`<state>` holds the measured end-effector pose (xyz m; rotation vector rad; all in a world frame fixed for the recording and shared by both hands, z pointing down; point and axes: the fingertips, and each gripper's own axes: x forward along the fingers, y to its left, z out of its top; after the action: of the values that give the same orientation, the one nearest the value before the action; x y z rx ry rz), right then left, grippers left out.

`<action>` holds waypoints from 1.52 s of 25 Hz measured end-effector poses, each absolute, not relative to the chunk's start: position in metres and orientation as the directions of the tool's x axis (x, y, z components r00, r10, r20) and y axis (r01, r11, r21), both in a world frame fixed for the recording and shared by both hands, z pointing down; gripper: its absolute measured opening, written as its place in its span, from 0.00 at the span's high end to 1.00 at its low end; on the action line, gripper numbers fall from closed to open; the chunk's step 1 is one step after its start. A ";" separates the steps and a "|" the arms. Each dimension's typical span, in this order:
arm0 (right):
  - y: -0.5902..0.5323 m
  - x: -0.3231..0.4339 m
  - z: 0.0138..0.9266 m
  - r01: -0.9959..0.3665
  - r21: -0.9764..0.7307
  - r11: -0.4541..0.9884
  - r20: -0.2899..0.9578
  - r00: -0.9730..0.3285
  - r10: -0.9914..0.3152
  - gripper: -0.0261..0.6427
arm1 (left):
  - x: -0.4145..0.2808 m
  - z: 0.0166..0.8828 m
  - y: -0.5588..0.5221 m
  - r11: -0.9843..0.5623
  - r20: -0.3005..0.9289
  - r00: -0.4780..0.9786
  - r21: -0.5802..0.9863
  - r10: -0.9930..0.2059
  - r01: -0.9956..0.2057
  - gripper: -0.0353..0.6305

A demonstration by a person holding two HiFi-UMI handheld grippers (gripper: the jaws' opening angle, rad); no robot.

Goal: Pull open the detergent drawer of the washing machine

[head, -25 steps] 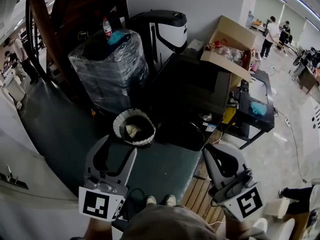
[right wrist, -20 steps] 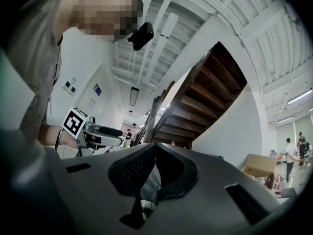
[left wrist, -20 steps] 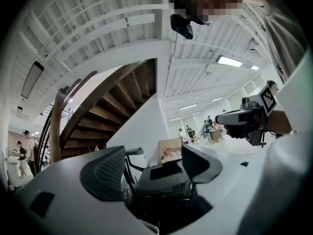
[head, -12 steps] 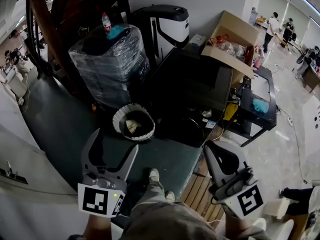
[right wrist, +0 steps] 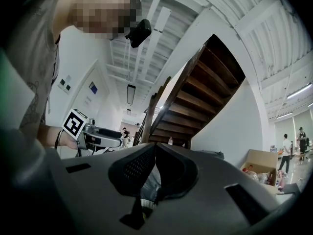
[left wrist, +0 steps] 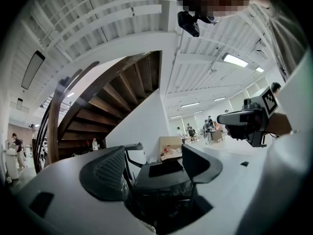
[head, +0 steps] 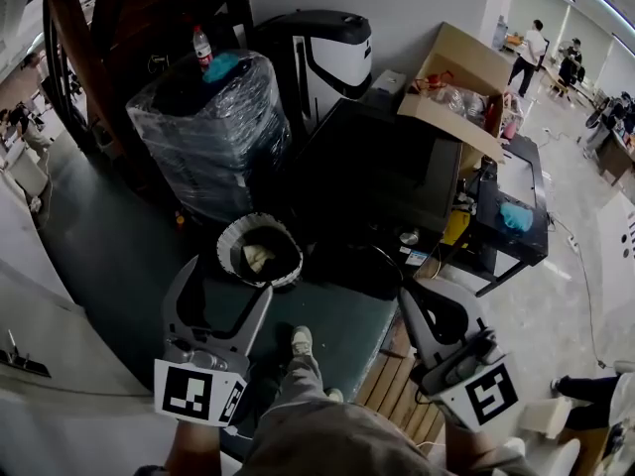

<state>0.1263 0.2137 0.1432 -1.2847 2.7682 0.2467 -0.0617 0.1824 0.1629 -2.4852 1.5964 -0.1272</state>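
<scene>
Over green floor (head: 109,256), left gripper (head: 228,286), jaws apart.

The right tool (right wrist: 155,150) shows its jaws together and empty, a wooden staircase (right wrist: 200,97) beyond, the left tool (right wrist: 98,135) alongside.

Left gripper (head: 226,284) and right gripper (head: 415,300) grey, marker-cubed; grey-brown trousers (head: 317,419); pale shoe (head: 302,341).

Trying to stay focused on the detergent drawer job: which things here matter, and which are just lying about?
For the job: left gripper, open and empty; right gripper, shut and empty. No detergent drawer can be made out.
Lying about: wastebasket, cardboard box, plastic-wrapped stack, bottle on it.
</scene>
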 end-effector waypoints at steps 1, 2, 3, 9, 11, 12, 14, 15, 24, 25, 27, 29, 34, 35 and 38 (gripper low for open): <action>0.207 0.125 0.145 -0.764 0.113 0.636 -0.136 -0.646 -0.751 0.92 | -0.063 0.165 0.176 -0.407 -0.025 0.419 -0.195 -0.907 -0.892 0.39; 0.201 0.124 0.147 -0.762 0.113 0.637 -0.132 -0.647 -0.751 0.92 | -0.064 0.168 0.169 -0.410 -0.021 0.421 -0.188 -0.907 -0.893 0.39; 0.194 0.122 0.148 -0.761 0.112 0.639 -0.128 -0.649 -0.750 0.91 | -0.065 0.172 0.161 -0.413 -0.015 0.422 -0.178 -0.906 -0.893 0.39; 0.147 0.109 0.158 -0.751 0.102 0.652 -0.100 -0.660 -0.744 0.91 | -0.070 0.193 0.110 -0.435 0.017 0.436 -0.118 -0.900 -0.893 0.39; 0.129 0.104 0.163 -0.750 0.097 0.654 -0.088 -0.661 -0.745 0.92 | -0.072 0.201 0.092 -0.446 0.019 0.446 -0.085 -0.895 -0.891 0.39; 0.120 0.100 0.165 -0.750 0.094 0.654 -0.081 -0.661 -0.746 0.91 | -0.074 0.205 0.083 -0.452 0.022 0.451 -0.064 -0.892 -0.890 0.38; 0.102 0.093 0.168 -0.750 0.090 0.655 -0.070 -0.661 -0.748 0.91 | -0.079 0.213 0.063 -0.467 0.033 0.466 -0.023 -0.884 -0.884 0.38; 0.093 0.090 0.169 -0.750 0.089 0.656 -0.065 -0.661 -0.747 0.91 | -0.081 0.216 0.053 -0.474 0.039 0.474 -0.005 -0.880 -0.880 0.38; 0.007 0.058 0.186 -0.753 0.071 0.654 0.003 -0.655 -0.755 0.91 | -0.091 0.272 -0.045 -0.520 0.139 0.550 0.204 -0.823 -0.830 0.36; -0.003 0.055 0.189 -0.756 0.069 0.651 0.009 -0.652 -0.758 0.91 | -0.093 0.281 -0.054 -0.522 0.151 0.558 0.224 -0.816 -0.823 0.36; -0.021 0.048 0.195 -0.764 0.061 0.643 0.022 -0.643 -0.766 0.91 | -0.097 0.298 -0.073 -0.521 0.171 0.574 0.273 -0.801 -0.809 0.36; -0.039 0.041 0.203 -0.769 0.052 0.637 0.033 -0.636 -0.771 0.91 | -0.100 0.314 -0.091 -0.519 0.180 0.590 0.324 -0.787 -0.791 0.36; -0.078 0.025 0.225 -0.779 0.027 0.626 0.069 -0.624 -0.779 0.91 | -0.100 0.350 -0.124 -0.531 0.188 0.642 0.417 -0.743 -0.737 0.36; -0.085 0.022 0.229 -0.781 0.021 0.625 0.073 -0.622 -0.780 0.91 | -0.099 0.356 -0.130 -0.534 0.189 0.652 0.434 -0.734 -0.726 0.36; -0.105 0.013 0.240 -0.785 0.019 0.619 0.082 -0.615 -0.784 0.91 | -0.096 0.370 -0.145 -0.534 0.166 0.676 0.493 -0.718 -0.687 0.36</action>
<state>0.0133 -0.1054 0.2397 -1.4085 2.8996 -0.0298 -0.0961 -0.1449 0.3704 -3.3485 1.5347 0.1083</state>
